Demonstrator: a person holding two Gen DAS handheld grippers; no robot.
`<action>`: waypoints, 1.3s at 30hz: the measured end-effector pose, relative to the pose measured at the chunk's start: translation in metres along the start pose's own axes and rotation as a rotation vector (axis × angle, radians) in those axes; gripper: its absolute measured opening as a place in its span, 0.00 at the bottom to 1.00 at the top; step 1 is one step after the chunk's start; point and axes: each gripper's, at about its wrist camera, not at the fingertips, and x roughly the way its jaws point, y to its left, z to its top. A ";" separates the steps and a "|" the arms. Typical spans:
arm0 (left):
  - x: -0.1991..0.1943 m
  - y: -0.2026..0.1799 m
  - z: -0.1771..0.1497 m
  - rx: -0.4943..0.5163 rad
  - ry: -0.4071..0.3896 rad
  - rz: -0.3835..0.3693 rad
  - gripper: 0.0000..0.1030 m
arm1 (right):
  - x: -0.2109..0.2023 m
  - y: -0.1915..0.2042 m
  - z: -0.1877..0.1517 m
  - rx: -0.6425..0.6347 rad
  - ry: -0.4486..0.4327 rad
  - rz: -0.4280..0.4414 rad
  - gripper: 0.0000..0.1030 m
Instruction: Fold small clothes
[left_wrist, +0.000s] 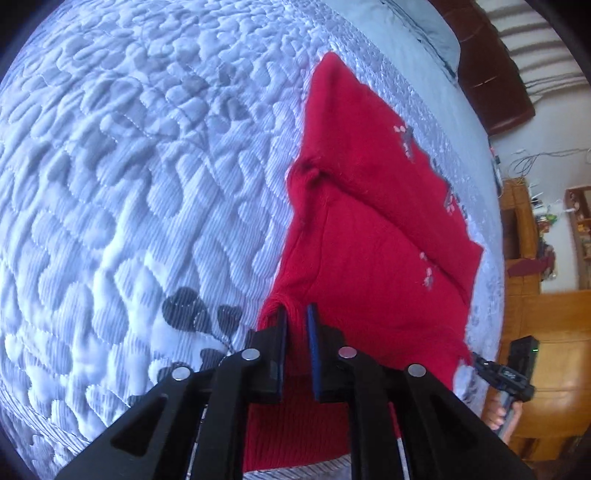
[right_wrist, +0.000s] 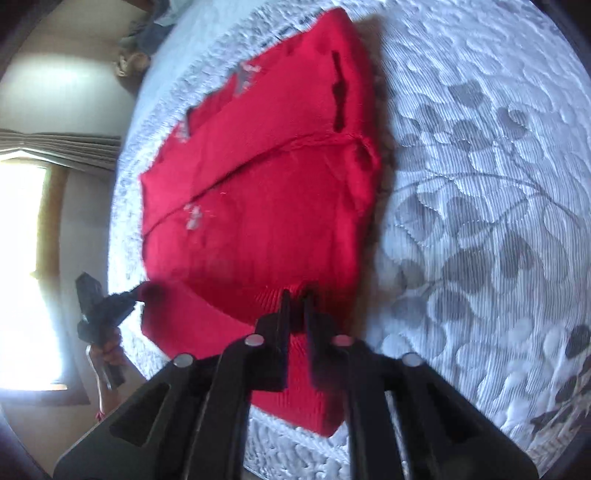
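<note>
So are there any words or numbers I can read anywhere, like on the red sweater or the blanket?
None can be read.
Red sweater: only small grey and pink stitched patterns, no letters.
Quilt: a leaf pattern, no words.
Right gripper at the edge of the left view: a small pale mark, too blurred to read.

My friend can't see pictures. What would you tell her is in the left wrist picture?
A red knitted sweater, folded with small grey and pink motifs, lies on a quilted grey-and-white bedspread. The black left claw is at its near ribbed edge, jaws slightly apart with red knit between them. The right claw shows at the far right, held by a hand.
</note>
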 end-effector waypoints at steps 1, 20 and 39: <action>-0.006 0.000 0.002 0.002 -0.002 -0.010 0.19 | -0.008 -0.002 0.000 -0.012 -0.036 -0.021 0.47; 0.007 -0.065 0.004 0.503 -0.036 0.225 0.55 | 0.028 0.028 0.009 -0.213 0.105 -0.042 0.41; 0.035 -0.083 -0.006 0.706 -0.026 0.300 0.43 | 0.034 0.034 0.000 -0.303 0.079 -0.033 0.09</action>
